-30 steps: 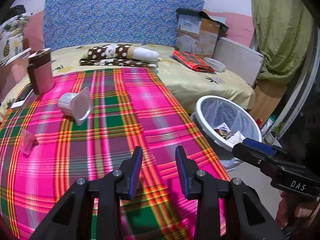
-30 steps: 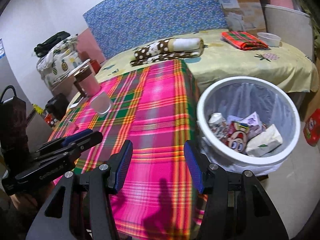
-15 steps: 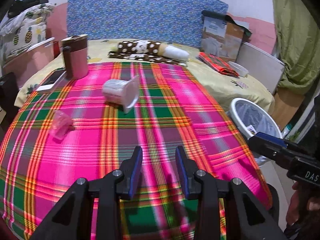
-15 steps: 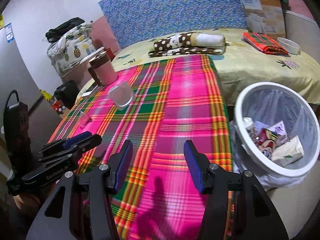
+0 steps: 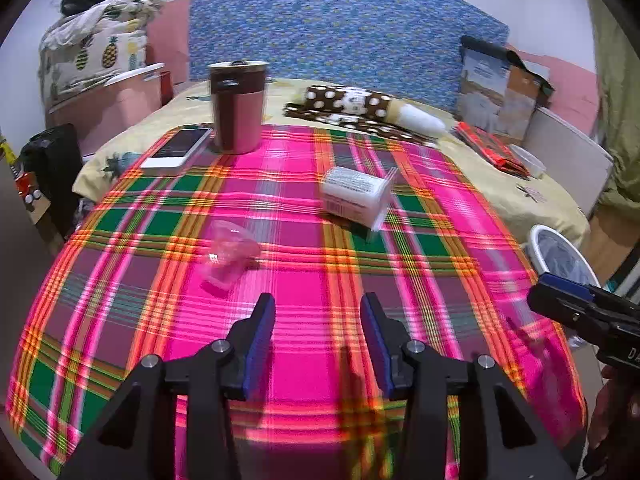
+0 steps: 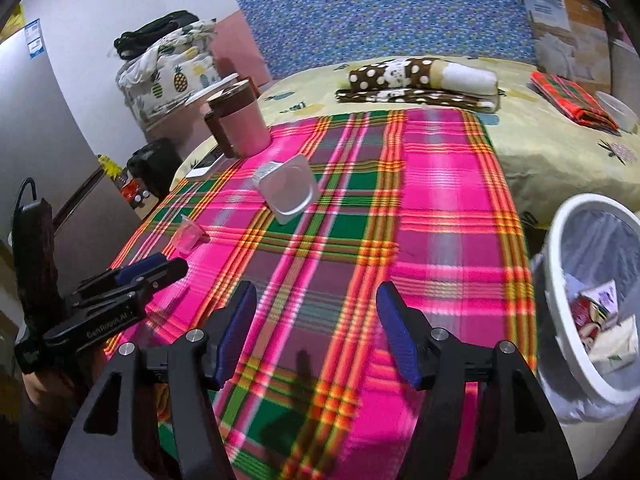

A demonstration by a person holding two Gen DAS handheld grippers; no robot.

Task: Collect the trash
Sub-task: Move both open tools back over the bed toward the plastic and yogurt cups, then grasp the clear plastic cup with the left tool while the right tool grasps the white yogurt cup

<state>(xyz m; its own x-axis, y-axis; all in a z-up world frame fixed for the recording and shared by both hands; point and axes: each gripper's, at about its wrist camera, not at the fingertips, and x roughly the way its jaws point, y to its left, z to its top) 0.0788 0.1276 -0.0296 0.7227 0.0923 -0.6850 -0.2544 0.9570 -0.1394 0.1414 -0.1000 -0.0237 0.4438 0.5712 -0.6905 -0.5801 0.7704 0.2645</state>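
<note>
Both grippers hover empty over the plaid-covered surface (image 5: 320,340). The left gripper (image 5: 318,340) has its jaws apart and opening, nothing between them; the right gripper (image 6: 316,336) is wider and also opening, equally empty.

The trash lies ahead of them. A small clear pink cup (image 5: 228,254) is tipped on its side just ahead and left of the left gripper, and a white yogurt-style tub (image 5: 356,198) lies on its side further ahead and slightly right. The white bin (image 6: 592,300), already holding wrappers, stands off the surface edge to the right of the right gripper.

The risk, as I judge it, is the pink cup: light, round and on its side, it could roll or skid away if one finger nudges it first, or buckle under a hard squeeze. The phone (image 5: 178,148) and tumbler (image 5: 238,106) far ahead are not trash and should stay.

Compared with a second ago, both grippers have swung away from the bin toward the cup, and both have spread their jaws wider.
</note>
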